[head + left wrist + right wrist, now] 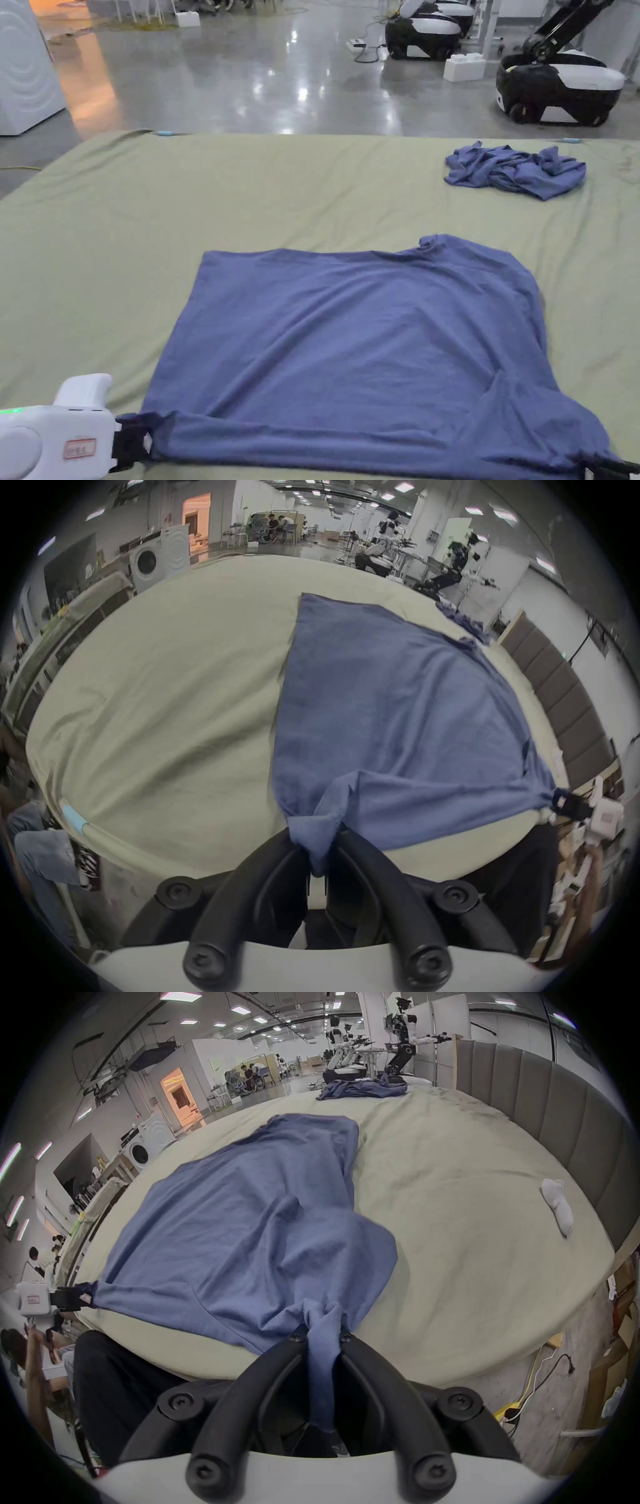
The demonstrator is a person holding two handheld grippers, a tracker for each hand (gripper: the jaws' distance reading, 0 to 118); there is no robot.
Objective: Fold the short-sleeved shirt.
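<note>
green bed sheet (312, 187), both tools low at its near edge, left tool (317, 843) and right tool (323, 1338) pinching blue shirt (362, 337) corners

Bright, even ceiling-panel light; glare patches on glossy floor (300, 94); soft shadows; both gripper views fisheye-warped, black vignette, slightly soft edges.

We see the shirt (362, 350) spread on the bed (125, 237), near its front edge. The left gripper (134, 440) clamps its near left corner, the right gripper (323, 1338) its near right corner. Behind it, to the right, lies a crumpled garment (515, 170). A sock (557, 1205) lies far right, beside the headboard (554, 1106).
</note>
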